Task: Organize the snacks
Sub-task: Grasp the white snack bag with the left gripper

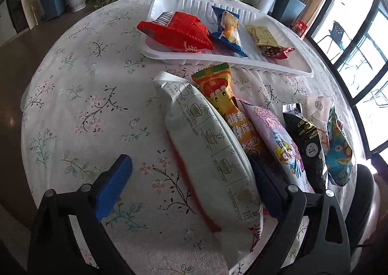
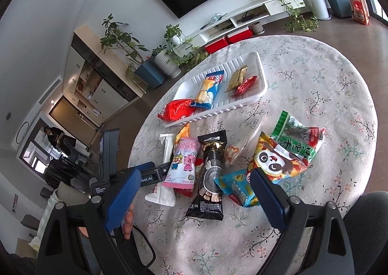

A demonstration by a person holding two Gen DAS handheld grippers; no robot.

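Note:
A long white bag (image 1: 211, 153) lies on the floral tablecloth (image 1: 84, 105) between the fingers of my left gripper (image 1: 190, 189). Its left pad (image 1: 114, 187) stands clear of the bag, so the gripper is open. The right pad (image 1: 266, 190) sits at the bag's far side. The white tray (image 1: 242, 63) holds a red bag (image 1: 177, 32), a blue-yellow packet (image 1: 228, 30), a gold packet (image 1: 262, 35) and a small red sweet (image 1: 276, 52). My right gripper (image 2: 194, 200) hangs open above a black packet (image 2: 211, 178) without touching it.
Loose snacks crowd the near side: an orange packet (image 1: 218, 90), a pink one (image 2: 184, 163), a teal one (image 2: 237, 187), a panda bag (image 2: 276, 161), a green seaweed bag (image 2: 298, 139). The table's round edge (image 2: 351, 95) runs behind. Potted plants (image 2: 169, 61) stand on the floor.

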